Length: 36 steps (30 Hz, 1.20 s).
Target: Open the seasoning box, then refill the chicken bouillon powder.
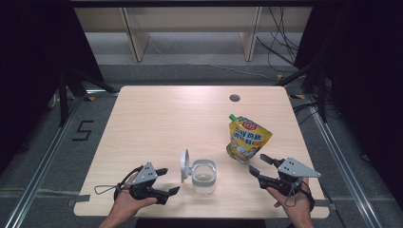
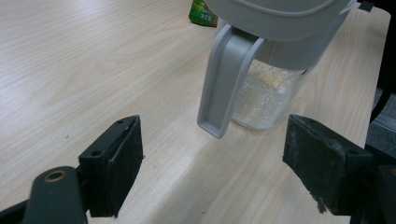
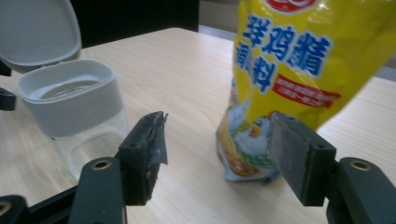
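Pouch (image 1: 247,140): glossy yellow, crinkled, upright, green cap.
Jar (image 1: 204,176): clear body, grey collar, rounded lid open, perhaps granules inside.
Right gripper (image 1: 261,165): jaws wide, empty, near pouch.
Left gripper (image 1: 169,180): jaws apart, empty.

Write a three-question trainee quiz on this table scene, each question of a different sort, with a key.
1. True or false: the lid of the clear jar stands open.
2. The right gripper is nearest which thing? A) a red mug B) the yellow pouch C) a spoon
3. Fill in: the jaws of the left gripper stand ____, nothing between them.

Key: 1 true; 2 B; 3 open.
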{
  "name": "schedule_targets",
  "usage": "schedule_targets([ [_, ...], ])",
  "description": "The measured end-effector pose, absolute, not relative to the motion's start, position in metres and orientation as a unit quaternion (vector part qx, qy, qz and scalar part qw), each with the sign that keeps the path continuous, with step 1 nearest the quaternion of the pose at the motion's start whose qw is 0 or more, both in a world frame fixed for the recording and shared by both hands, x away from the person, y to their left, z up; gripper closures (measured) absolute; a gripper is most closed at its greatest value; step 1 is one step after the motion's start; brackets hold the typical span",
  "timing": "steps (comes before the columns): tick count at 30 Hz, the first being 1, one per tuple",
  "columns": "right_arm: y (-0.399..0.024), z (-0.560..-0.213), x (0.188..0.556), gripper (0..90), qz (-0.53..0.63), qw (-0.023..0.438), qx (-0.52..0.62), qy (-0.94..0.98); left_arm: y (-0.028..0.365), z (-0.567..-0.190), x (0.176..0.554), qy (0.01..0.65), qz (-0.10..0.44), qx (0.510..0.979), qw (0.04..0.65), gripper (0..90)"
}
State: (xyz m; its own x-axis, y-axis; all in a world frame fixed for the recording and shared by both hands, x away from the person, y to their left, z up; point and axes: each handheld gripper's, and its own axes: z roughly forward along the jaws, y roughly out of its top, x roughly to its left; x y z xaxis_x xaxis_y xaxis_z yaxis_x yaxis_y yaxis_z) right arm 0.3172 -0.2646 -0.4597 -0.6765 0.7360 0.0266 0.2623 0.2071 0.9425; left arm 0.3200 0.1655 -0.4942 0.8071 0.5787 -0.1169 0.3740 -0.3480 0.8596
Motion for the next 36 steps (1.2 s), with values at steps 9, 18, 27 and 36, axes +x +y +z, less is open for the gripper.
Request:
schedule_targets([
  [9,-0.276,-0.470,0.331,28.4,0.540,0.232,0.351,0.729,0.167,-0.493,0.320,0.284,0.112,0.816,0.492,19.3],
  [18,-0.284,-0.478,0.343,25.4,0.528,0.226,0.375,0.728,0.167,-0.491,0.320,0.294,0.111,0.814,0.489,19.4],
  [27,-0.287,-0.481,0.353,21.6,0.516,0.232,0.385,0.729,0.166,-0.493,0.322,0.284,0.110,0.816,0.491,19.4],
  [36,-0.280,-0.486,0.368,20.7,0.507,0.233,0.371,0.743,0.164,-0.495,0.323,0.297,0.089,0.807,0.503,19.4],
])
